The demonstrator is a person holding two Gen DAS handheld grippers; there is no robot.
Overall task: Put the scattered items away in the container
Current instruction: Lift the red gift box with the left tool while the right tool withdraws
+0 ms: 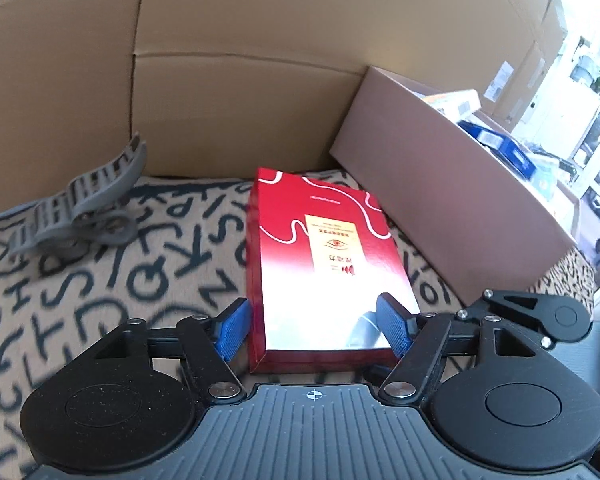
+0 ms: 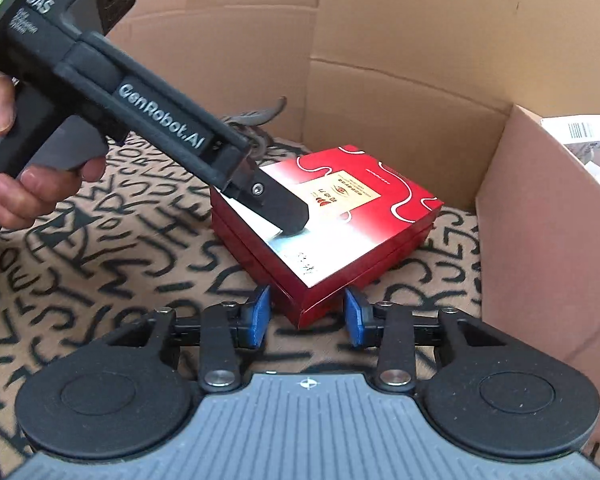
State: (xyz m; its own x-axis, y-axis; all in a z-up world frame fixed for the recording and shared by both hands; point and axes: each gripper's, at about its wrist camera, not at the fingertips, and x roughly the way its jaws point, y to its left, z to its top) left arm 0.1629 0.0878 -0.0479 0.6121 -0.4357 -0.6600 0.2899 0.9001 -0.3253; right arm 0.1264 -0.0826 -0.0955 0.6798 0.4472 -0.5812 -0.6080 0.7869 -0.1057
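Observation:
A flat red box (image 1: 320, 264) with white wavy lines and a gold label lies on the lettered cloth. My left gripper (image 1: 314, 327) is open over its near end, one blue pad beside each long edge. In the right wrist view one of its fingers (image 2: 284, 208) sits low over the red box (image 2: 340, 216). My right gripper (image 2: 307, 316) is open too, and the box's near corner points into the gap between its pads. The cardboard container (image 1: 440, 184) stands right of the box and holds blue and white packets.
A grey clip (image 1: 88, 200) lies on the cloth at the left, half hidden in the right wrist view. A tall cardboard wall (image 1: 260, 80) closes off the back. The container's side (image 2: 540, 220) rises at the right. A hand (image 2: 4, 196) holds the left gripper's handle.

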